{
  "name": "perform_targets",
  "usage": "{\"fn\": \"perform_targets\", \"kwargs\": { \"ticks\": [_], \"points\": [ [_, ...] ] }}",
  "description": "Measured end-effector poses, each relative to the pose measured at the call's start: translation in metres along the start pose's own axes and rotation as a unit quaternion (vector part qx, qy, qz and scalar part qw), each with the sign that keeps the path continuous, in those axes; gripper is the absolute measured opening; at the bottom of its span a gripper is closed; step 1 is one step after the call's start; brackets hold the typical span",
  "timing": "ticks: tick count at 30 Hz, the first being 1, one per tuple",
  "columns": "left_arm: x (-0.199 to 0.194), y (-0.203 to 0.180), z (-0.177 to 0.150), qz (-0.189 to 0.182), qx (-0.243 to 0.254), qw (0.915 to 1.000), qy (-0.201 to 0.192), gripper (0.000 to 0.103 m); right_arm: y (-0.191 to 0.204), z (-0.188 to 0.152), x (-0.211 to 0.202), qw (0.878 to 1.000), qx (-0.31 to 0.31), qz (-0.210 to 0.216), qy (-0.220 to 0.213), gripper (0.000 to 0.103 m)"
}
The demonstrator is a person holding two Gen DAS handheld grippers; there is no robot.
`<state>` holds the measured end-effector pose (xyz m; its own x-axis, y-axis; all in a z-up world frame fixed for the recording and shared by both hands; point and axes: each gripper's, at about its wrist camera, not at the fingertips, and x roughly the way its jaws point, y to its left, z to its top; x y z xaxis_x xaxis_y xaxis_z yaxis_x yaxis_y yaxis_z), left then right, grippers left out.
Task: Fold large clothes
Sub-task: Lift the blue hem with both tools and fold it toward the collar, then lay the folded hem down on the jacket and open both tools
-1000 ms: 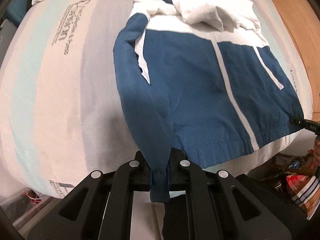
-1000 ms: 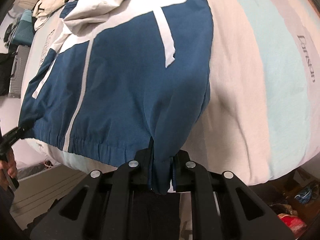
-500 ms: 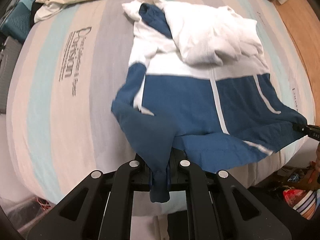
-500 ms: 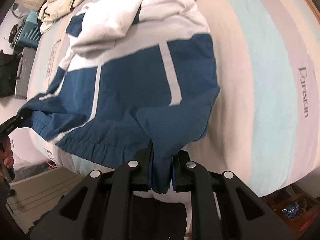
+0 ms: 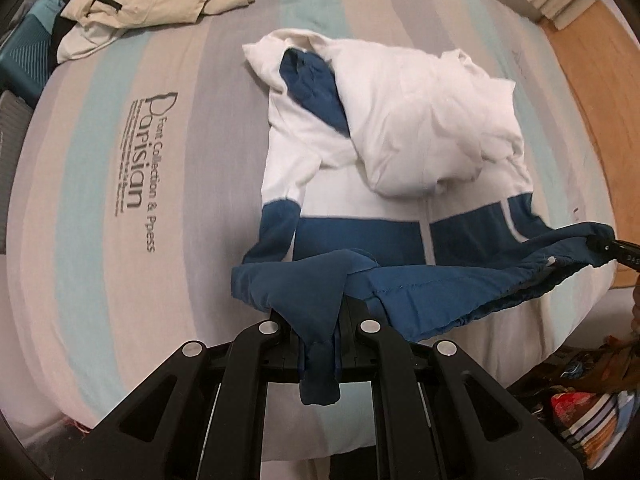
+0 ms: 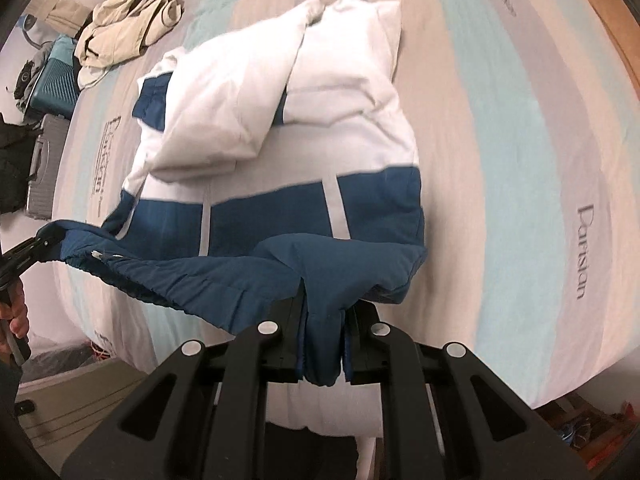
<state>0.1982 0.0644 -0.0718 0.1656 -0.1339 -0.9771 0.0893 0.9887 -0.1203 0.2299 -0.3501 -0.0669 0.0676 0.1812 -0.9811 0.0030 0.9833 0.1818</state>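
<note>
The bottom edge of the big blue and white cloth jacket (image 5: 384, 148) is now lifting off the bed and coming up over its blue part; a second ago it was lying flat down to the edge of the bed. More of the white top and hood is showing now. The left tool (image 5: 320, 344) is squeezing shut on one blue bottom corner. The right tool (image 6: 322, 344) is squeezing shut on the other bottom corner. The rest of the jacket is lying in the middle of the striped bed sheet (image 5: 100, 200). A crumpled tan cloth jacket (image 5: 160, 4) is sitting at the far side of the bed. No boxes or baskets are holding anything here.
</note>
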Motion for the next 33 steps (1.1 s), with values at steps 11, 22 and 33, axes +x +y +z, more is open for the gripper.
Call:
{"fn": "perform_targets", "kwargs": {
  "ticks": [11, 22, 33],
  "points": [
    [-0.002, 0.003, 0.078, 0.019, 0.029, 0.9982, -0.049, 0.008, 0.018, 0.075, -0.010, 0.997, -0.020, -0.044, -0.059, 0.011],
    [0.029, 0.020, 0.173, 0.020, 0.007, 0.9976, -0.067, 0.008, 0.016, 0.164, 0.015, 0.995, -0.009, -0.065, -0.080, 0.010],
    [0.078, 0.036, 0.254, 0.024, -0.012, 0.9980, -0.057, 0.008, 0.011, 0.250, 0.057, 0.994, 0.011, -0.075, -0.078, 0.010]
  ]
}}
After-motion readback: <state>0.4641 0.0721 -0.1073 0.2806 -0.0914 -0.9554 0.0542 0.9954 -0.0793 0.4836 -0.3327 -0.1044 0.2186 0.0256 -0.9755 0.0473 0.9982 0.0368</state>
